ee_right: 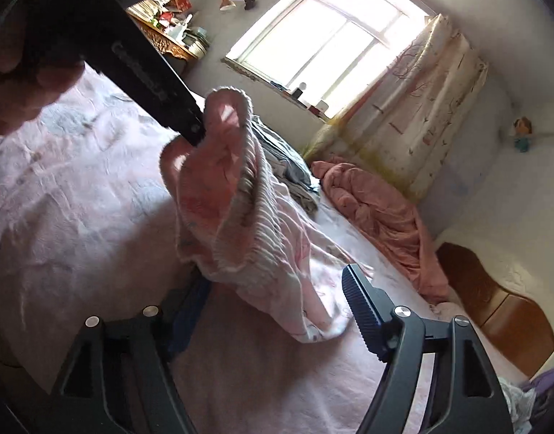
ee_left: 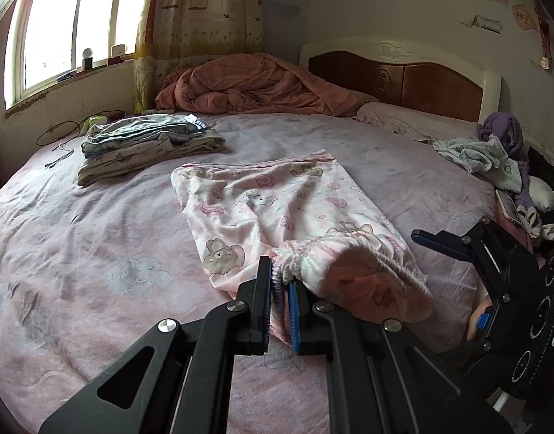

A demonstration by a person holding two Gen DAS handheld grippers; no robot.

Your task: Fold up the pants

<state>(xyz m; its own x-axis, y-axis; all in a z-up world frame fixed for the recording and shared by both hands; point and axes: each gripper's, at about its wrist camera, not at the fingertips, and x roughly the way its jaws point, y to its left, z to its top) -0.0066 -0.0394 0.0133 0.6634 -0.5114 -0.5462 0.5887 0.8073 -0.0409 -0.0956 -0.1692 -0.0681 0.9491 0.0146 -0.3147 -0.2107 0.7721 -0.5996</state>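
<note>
While the pink printed pants (ee_left: 277, 209) lie partly flat on the bed (ee_left: 96, 253), the left hand-held gripper (ee_left: 281, 289) pinches their gathered elastic waistband (ee_left: 349, 253) and lifts that end off the sheet. Just beside the raised cloth, the right hand-held gripper (ee_right: 277, 289) hangs with jaws spread wide, gripping nothing. A stack of folded clothes (ee_left: 146, 144) sits near the window.

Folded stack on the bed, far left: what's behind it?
Behind the stack lie a dark cable and a green item at the bed's edge, below the window sill. The stack hides anything directly against its far side.
</note>
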